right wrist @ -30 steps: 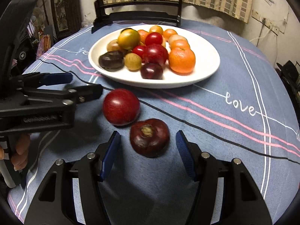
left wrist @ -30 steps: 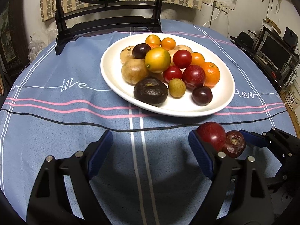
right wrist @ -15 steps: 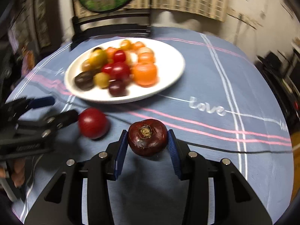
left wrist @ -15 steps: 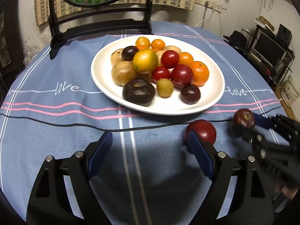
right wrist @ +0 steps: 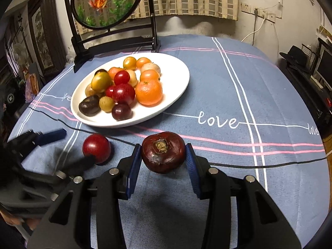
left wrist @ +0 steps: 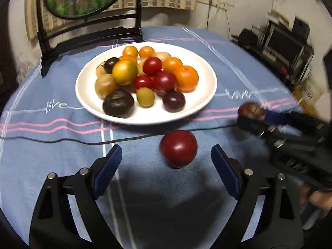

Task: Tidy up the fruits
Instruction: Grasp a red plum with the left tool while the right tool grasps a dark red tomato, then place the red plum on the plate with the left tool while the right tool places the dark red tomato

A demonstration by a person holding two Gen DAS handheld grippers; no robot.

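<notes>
Here the right gripper pinches a dark maroon fruit; the left gripper, fingers spread wide, brackets a red plum lying on the blue tablecloth near the white plate.

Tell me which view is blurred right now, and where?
Left wrist view: motion smear on the right gripper and its dark maroon round fruit; the glossy red plum on the blue cloth is slightly soft. Right wrist view: that fruit is sharp; only the left gripper blurs.
</notes>
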